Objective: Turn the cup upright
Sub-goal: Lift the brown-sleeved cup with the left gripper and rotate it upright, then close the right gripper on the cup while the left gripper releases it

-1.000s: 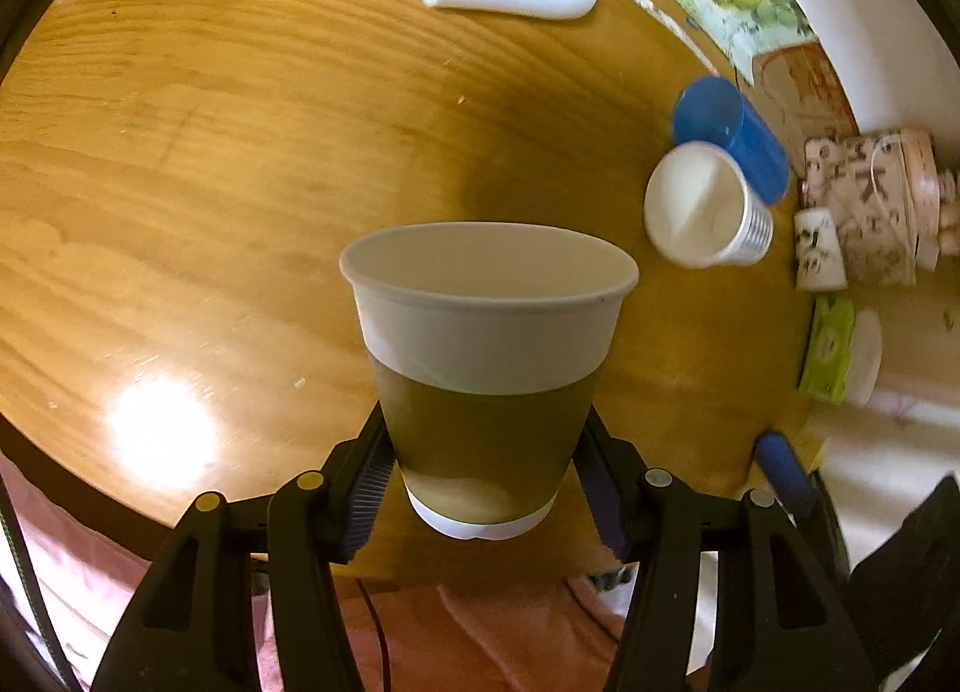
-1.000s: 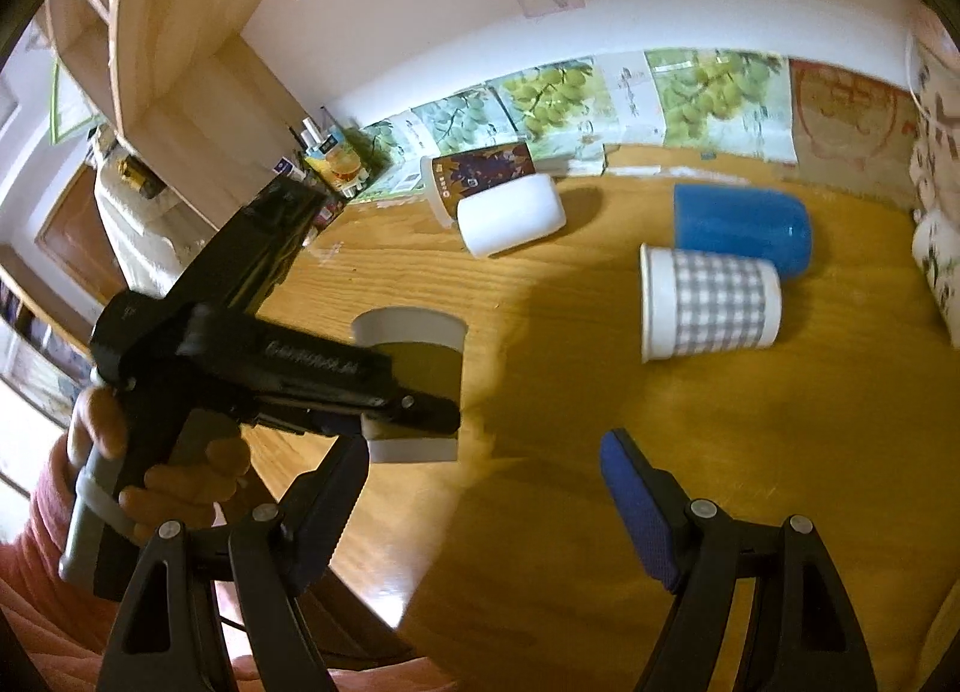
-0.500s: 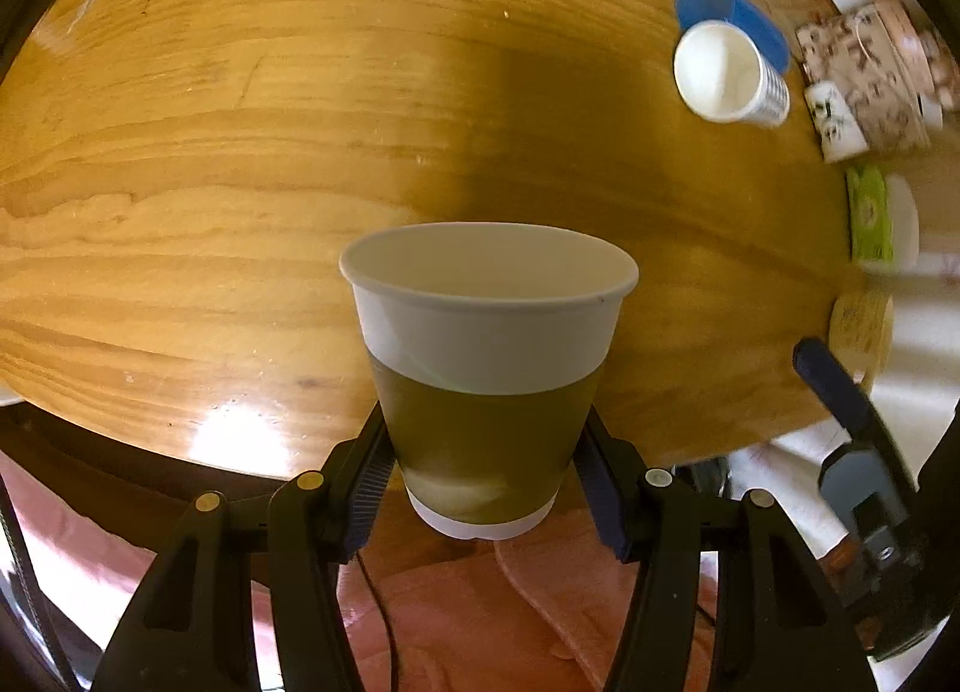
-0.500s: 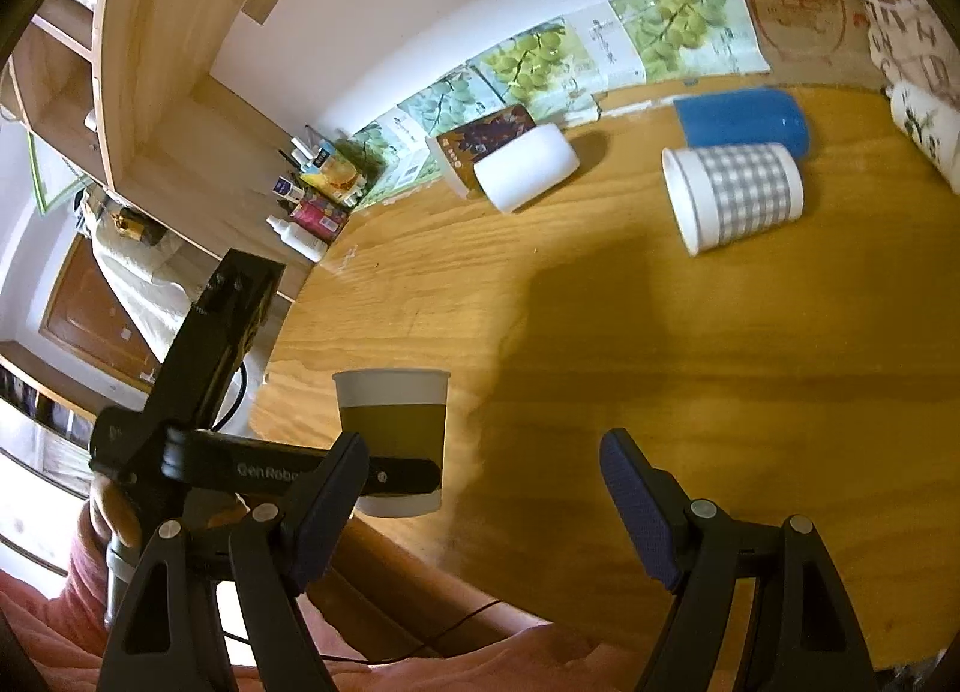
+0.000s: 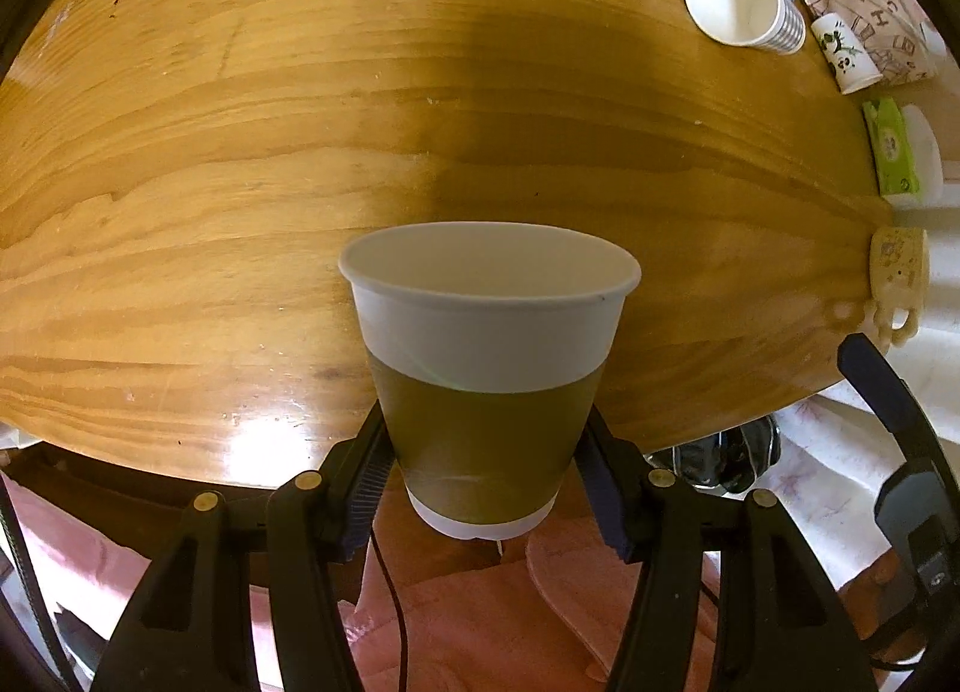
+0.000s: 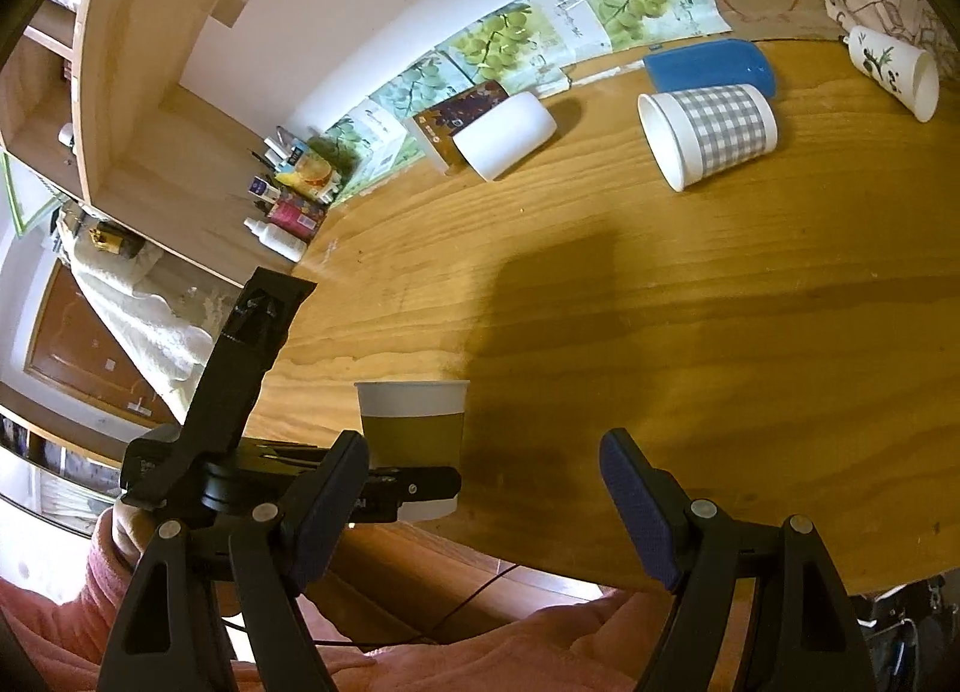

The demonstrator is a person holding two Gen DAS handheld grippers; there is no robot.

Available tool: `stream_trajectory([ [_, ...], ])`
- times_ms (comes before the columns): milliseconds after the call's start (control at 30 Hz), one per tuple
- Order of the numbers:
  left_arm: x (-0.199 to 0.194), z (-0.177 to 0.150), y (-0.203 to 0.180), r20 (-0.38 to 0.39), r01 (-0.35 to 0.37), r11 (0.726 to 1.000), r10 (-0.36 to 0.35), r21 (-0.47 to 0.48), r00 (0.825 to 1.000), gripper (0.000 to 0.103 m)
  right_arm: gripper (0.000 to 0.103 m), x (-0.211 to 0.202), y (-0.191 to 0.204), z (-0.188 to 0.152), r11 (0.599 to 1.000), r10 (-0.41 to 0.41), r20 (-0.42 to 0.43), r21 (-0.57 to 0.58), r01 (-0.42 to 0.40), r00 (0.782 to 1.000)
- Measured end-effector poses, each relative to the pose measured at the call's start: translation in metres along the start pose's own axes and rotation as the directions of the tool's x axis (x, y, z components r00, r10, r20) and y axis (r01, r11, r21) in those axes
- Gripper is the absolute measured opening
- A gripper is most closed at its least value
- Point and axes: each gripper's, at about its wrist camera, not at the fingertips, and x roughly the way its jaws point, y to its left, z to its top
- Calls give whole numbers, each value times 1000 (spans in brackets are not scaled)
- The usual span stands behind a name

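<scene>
1 upright cup [image 5: 489, 356] in left claw [image 5: 483, 482]; 4 others sideways.

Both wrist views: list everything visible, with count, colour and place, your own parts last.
Brown cup: 1, white with a brown band, upright in the left claw at the table's near edge.
Checked cup: 1, grey-white, on its side, far right.
Blue cup: 1, on its side behind the checked cup.
White cup: 1, on its side by the wall.
Panda cup: 1, white, on its side, far right.
Table: 1, wood.
Left claw: black, shut on the brown cup.
Right claw: black, open, empty.
</scene>
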Motion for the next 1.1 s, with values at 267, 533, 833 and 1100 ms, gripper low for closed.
stream_trajectory([
  [267, 8, 2, -7, -21, 3, 999, -3, 36, 1000, 78, 80, 7, -2, -2, 1000, -10, -19, 29, 10, 1000],
  [533, 0, 3, 2, -16, 17, 998, -16, 63, 1000, 78, 80, 22, -2, -2, 998, -2, -63, 69, 6, 998],
  [833, -8, -10, 4, -32, 69, 992, -66, 102, 997, 78, 80, 48, -8, 1, 989, 4, -139, 148, 17, 990],
  [1100, -30, -28, 20, 85, 63, 987, -76, 145, 994, 78, 80, 75, -3, 2, 984, 22, -201, 175, 14, 979],
])
